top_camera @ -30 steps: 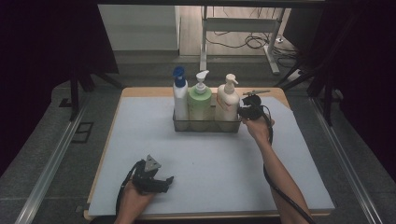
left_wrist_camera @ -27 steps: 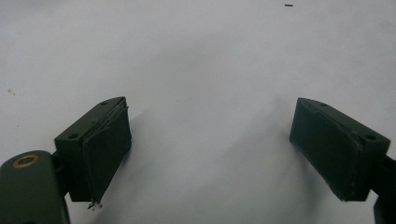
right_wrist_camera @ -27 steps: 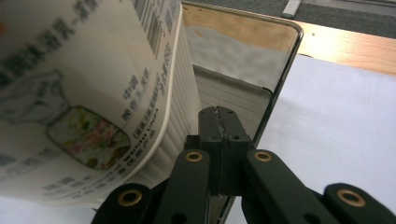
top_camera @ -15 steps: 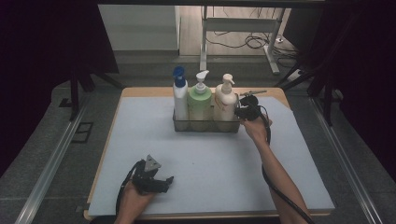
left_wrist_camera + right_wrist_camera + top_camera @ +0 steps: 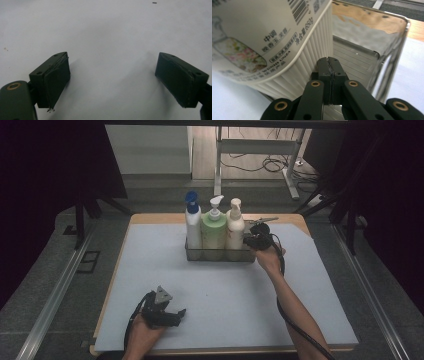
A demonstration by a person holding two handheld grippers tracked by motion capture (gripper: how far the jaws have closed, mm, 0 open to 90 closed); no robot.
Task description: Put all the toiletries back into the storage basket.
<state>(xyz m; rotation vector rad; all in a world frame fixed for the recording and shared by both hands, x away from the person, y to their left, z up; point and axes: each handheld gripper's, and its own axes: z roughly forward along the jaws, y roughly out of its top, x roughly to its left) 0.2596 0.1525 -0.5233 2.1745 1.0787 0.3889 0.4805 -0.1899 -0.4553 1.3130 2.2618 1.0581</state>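
Three pump bottles stand in a clear tray (image 5: 220, 255) at the back of the mat: a white one with a blue cap (image 5: 191, 227), a green one (image 5: 213, 233) and a cream one (image 5: 235, 227). My right gripper (image 5: 248, 240) is shut with nothing between its jaws, at the tray's right end. In the right gripper view its tip (image 5: 328, 63) lies against the ribbed lower side of the cream bottle (image 5: 262, 37), inside the tray wall (image 5: 387, 62). My left gripper (image 5: 177, 314) rests low over the mat at the front left, open (image 5: 112, 80) and empty.
A pale blue-grey mat (image 5: 225, 295) covers the wooden table, with bare space between the tray and the left gripper. The table edge runs just behind the tray. Dark floor, a rail and a desk frame surround the table.
My right gripper has moved left along the tray, and the cream bottle has shifted left to stand against the green one. The left gripper has stayed put.
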